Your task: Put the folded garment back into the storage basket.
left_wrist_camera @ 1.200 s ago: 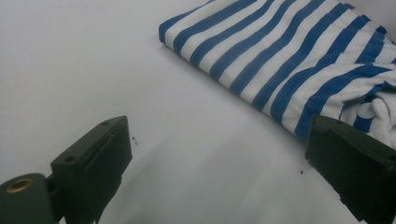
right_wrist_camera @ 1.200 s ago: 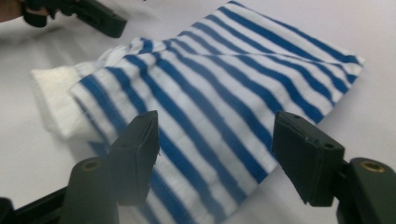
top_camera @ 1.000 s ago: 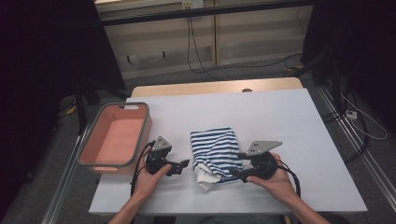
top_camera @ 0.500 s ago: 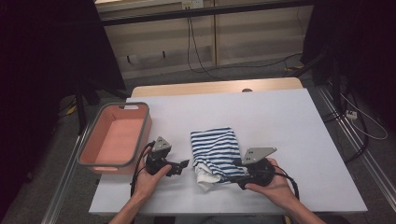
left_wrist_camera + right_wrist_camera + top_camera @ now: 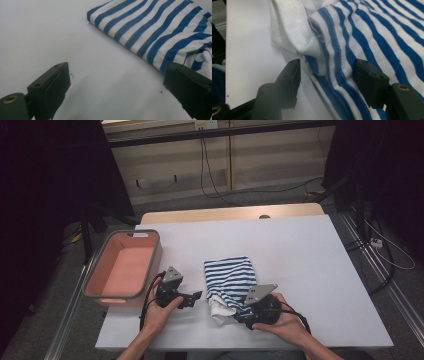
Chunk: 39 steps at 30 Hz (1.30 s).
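now striped cloth (image 5: 362, 37) edge between right gripper (image 5: 327, 75) jaws, unclamped.

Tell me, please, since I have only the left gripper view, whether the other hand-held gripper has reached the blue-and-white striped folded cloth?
Observer: Yes. In the right gripper view the right hand-held gripper straddles the near edge of the blue-and-white striped folded cloth, jaws open, pads not pressing.
Operator: Is anything beside the cloth?
Observer: A salmon-pink plastic bin with a grey rim sits at the table's left edge.
Operator: And my gripper?
Observer: The left hand-held gripper is open between bin and cloth, touching neither.
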Available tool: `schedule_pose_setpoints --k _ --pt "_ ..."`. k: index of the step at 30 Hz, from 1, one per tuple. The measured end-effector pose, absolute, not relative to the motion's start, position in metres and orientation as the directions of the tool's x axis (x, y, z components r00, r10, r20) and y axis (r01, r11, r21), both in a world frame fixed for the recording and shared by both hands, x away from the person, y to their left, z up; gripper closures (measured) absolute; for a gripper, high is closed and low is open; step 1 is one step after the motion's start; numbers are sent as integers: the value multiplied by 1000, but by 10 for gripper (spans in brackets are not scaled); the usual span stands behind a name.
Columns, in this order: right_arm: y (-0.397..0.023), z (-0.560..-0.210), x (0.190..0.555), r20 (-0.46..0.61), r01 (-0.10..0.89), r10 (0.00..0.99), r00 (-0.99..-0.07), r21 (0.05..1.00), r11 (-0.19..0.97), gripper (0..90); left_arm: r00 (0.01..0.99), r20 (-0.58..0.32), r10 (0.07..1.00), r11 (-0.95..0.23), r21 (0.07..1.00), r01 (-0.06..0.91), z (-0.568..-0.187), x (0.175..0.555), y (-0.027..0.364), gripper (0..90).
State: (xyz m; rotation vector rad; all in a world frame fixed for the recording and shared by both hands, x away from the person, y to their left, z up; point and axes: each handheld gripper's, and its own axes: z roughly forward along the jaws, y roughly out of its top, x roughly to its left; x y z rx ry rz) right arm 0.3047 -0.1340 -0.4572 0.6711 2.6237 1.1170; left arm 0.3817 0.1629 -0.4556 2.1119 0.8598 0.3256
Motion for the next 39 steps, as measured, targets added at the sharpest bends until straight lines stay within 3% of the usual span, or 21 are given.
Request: schedule_pose_setpoints --k 8,14,20,24,31,39 --pt "-127 -460 305 -32 324 480 -877 699 638 371 728 -62 683 -424 778 464 -455 383 162 74" --pt "-129 -459 311 -44 326 492 -870 696 640 570 725 -58 686 -421 781 461 -455 383 160 74" --pt "-128 -458 312 -71 311 485 -872 685 659 656 723 -59 688 -419 781 463 -455 383 160 74" --pt "-129 -458 313 -89 307 495 -864 687 659 763 722 -56 690 -419 782 461 -455 384 160 74" --pt "-128 -457 314 -105 298 492 -865 681 669 791 687 -61 724 -372 804 464 -455 388 155 73" --pt "-132 -456 315 -2 356 508 -861 711 606 808 701 -77 709 -364 811 457 -448 398 147 75"
